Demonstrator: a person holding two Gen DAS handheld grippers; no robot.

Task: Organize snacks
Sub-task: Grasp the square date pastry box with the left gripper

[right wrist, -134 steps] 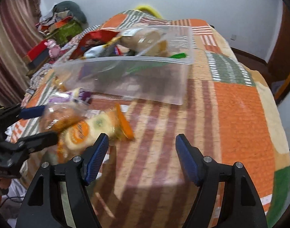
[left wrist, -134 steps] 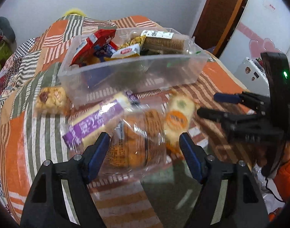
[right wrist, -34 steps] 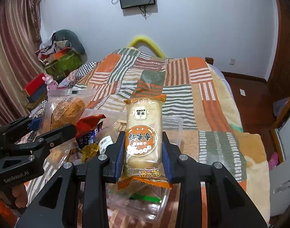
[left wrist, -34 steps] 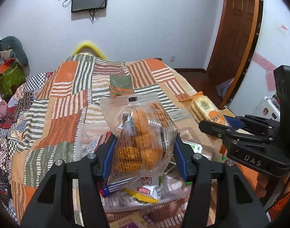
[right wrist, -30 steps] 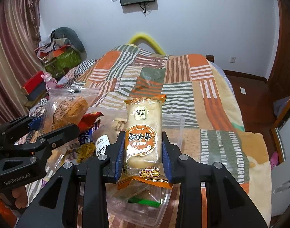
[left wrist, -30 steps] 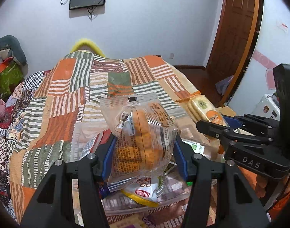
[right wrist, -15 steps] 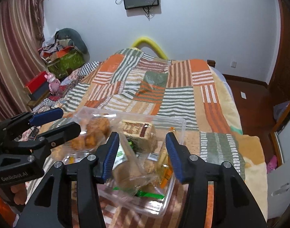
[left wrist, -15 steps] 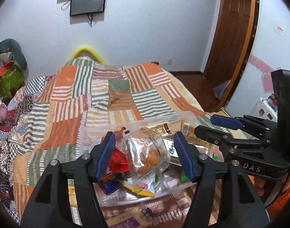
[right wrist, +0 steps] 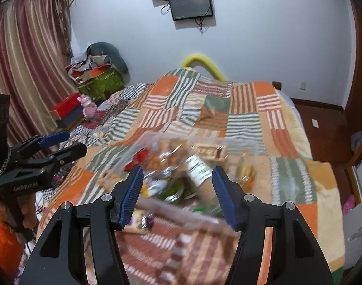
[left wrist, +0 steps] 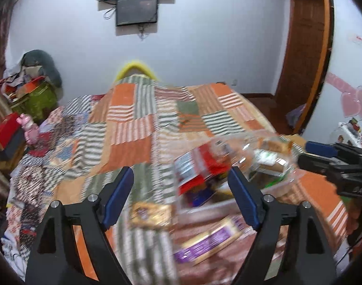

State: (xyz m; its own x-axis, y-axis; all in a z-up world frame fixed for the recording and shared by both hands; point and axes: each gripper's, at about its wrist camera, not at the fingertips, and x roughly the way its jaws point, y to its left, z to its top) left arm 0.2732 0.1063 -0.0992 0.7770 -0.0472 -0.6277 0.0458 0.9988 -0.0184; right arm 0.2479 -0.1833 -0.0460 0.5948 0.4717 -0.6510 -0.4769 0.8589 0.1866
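Note:
A clear plastic bin (left wrist: 288,178) full of snack packets sits on the patchwork quilt, blurred by motion; it also shows in the right wrist view (right wrist: 204,216). A red packet (left wrist: 200,166) stands at the bin's left end. My left gripper (left wrist: 181,197) is open and empty, hovering in front of the bin. Two packets lie on the quilt outside the bin: a purple-labelled one (left wrist: 204,244) and a small golden one (left wrist: 150,213). My right gripper (right wrist: 177,194) is open and empty above the bin's near wall. The other gripper shows at the edge of each view.
The bed's quilt (right wrist: 247,118) stretches far beyond the bin. Clutter, a green box (right wrist: 100,83) and a red box (right wrist: 67,109) sit at the left of the bed. A wooden door (left wrist: 304,47) stands at the right.
Both grippers let go of their packets into the bin, opened wide and pulled back. The left view has swung to the left; the frames now are motion-blurred.

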